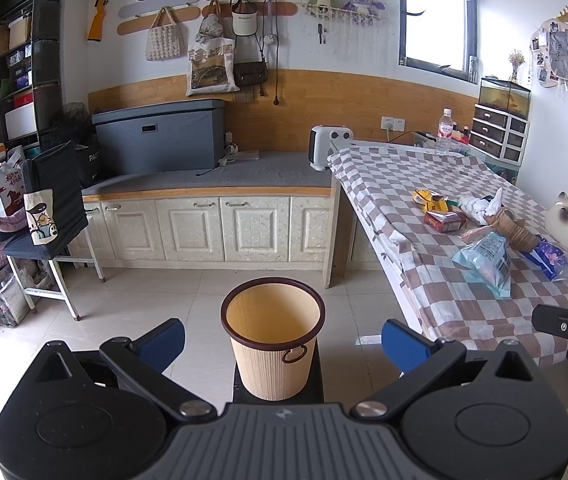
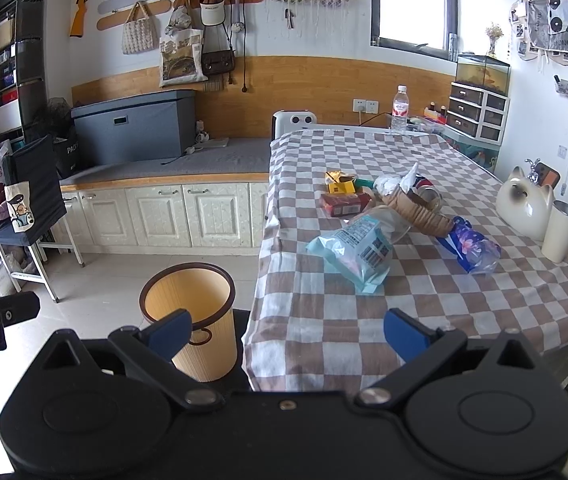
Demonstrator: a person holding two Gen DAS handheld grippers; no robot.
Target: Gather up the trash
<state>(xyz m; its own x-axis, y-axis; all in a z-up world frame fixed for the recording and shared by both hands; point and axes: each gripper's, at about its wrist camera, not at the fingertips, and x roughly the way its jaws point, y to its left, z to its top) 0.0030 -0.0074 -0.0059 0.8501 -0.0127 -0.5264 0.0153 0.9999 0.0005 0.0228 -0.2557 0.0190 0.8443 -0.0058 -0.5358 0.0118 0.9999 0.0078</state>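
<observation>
A tan ribbed waste bin (image 1: 274, 338) (image 2: 192, 316) with a dark rim stands on a black stool beside the checkered table (image 1: 455, 304) (image 2: 363, 320); nothing shows inside it. Trash lies on the cloth: a light blue snack bag (image 1: 485, 262) (image 2: 353, 252), a purple wrapper (image 1: 549, 258) (image 2: 469, 246), a red box (image 1: 443, 220) (image 2: 343, 203), yellow packaging (image 1: 427, 198) (image 2: 339, 183), crumpled white tissue (image 1: 479, 204) (image 2: 393, 182) and a brown paper cup sleeve (image 1: 513, 230) (image 2: 415, 210). My left gripper (image 1: 282, 342) is open just before the bin. My right gripper (image 2: 287, 332) is open at the table's near edge, holding nothing.
A cat-shaped ceramic (image 2: 523, 204) and a cream tumbler (image 2: 561, 232) stand at the table's right side, a water bottle (image 2: 399, 110) at the far end. A chair with hanging bags (image 1: 50, 216) stands left on the tiled floor; white cabinets (image 1: 204, 228) line the back wall.
</observation>
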